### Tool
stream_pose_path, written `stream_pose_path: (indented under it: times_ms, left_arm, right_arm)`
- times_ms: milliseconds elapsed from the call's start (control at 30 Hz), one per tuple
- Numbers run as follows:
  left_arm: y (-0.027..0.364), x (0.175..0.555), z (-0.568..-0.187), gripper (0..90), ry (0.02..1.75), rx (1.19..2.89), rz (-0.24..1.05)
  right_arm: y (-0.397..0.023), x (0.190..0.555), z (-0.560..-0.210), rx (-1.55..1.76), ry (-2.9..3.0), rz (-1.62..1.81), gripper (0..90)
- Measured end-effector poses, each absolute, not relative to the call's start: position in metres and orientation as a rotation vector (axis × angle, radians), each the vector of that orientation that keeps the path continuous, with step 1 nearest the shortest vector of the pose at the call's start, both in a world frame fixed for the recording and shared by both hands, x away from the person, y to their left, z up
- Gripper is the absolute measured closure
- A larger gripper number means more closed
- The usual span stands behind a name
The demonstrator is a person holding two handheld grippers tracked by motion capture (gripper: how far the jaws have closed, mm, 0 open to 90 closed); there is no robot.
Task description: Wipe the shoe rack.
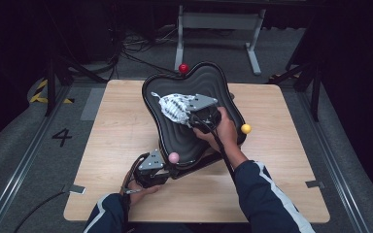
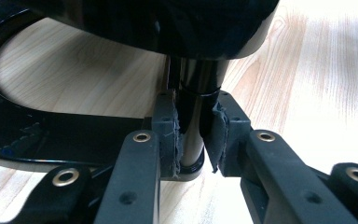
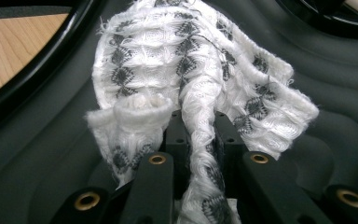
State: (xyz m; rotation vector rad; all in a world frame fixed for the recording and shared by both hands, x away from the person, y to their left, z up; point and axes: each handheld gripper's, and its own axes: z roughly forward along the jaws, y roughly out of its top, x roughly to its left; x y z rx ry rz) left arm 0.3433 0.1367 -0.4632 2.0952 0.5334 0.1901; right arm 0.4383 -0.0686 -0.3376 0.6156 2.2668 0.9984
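A black wavy-ribbed tray (image 1: 209,80) stands tilted on the wooden table (image 1: 116,145), with red (image 1: 183,68), yellow (image 1: 245,128) and pink (image 1: 174,157) balls at its edges. My right gripper (image 1: 189,116) rests on the tray's ribbed surface (image 3: 51,154), shut on a white cloth with grey diamonds (image 1: 175,108). In the right gripper view the cloth (image 3: 168,60) bunches between the jaws of the right gripper (image 3: 200,135) and fans out ahead. My left gripper (image 1: 169,170) is at the tray's near edge by the pink ball. In its own view the left gripper (image 2: 193,135) is shut on a black post (image 2: 193,93) under the tray.
A white metal stand (image 1: 218,22) and loose cables lie on the floor beyond the table's far edge. A "4" (image 1: 61,137) is marked on the grey floor at the left. Bare wood lies left and right of the tray.
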Motion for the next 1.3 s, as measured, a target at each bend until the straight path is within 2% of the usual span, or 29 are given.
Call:
stream_pose_path:
  times_ms: [467, 1300]
  left_arm:
    - [0.138, 0.342, -0.463, 73.9, 0.542, 2.099, 0.192]
    - [0.142, 0.34, -0.463, 73.6, 0.547, 2.097, 0.177]
  right_arm:
    - [-0.045, 0.442, -0.333, 0.582, 2.258, 1.005, 79.9]
    - [-0.046, 0.467, -0.322, 0.632, 2.204, 0.986, 79.1]
